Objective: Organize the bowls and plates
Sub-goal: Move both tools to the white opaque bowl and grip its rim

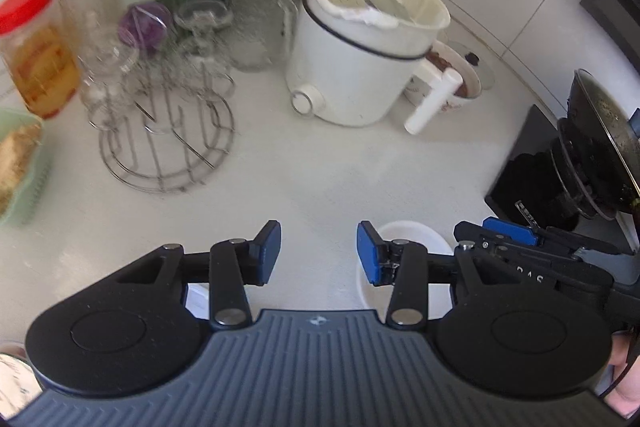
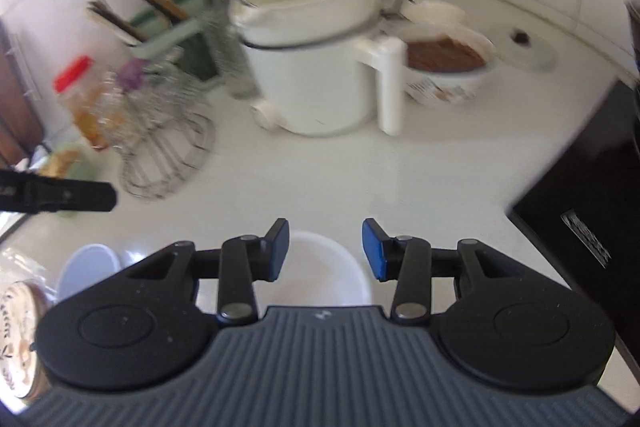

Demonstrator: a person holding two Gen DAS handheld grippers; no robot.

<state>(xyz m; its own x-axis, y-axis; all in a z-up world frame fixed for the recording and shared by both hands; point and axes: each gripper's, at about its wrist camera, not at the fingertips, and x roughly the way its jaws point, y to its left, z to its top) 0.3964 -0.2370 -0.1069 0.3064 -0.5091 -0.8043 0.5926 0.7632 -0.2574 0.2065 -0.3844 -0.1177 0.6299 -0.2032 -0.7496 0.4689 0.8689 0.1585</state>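
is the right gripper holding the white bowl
No, the right gripper has open jaws above the white bowl, pads clear of it.

Glossy white plastic bowl [image 2: 324, 267]; bare metal wire rack [image 1: 168, 131]; smooth countertop [image 1: 320, 167].

A broad bare stretch of the white counter [image 1: 304, 171] lies open ahead. At its far edge stand the round wire rack of glasses [image 1: 168, 131] on the left and the white electric pot with a side handle [image 1: 352, 67] in the middle. The black cooktop [image 2: 592, 211] bounds the right side.
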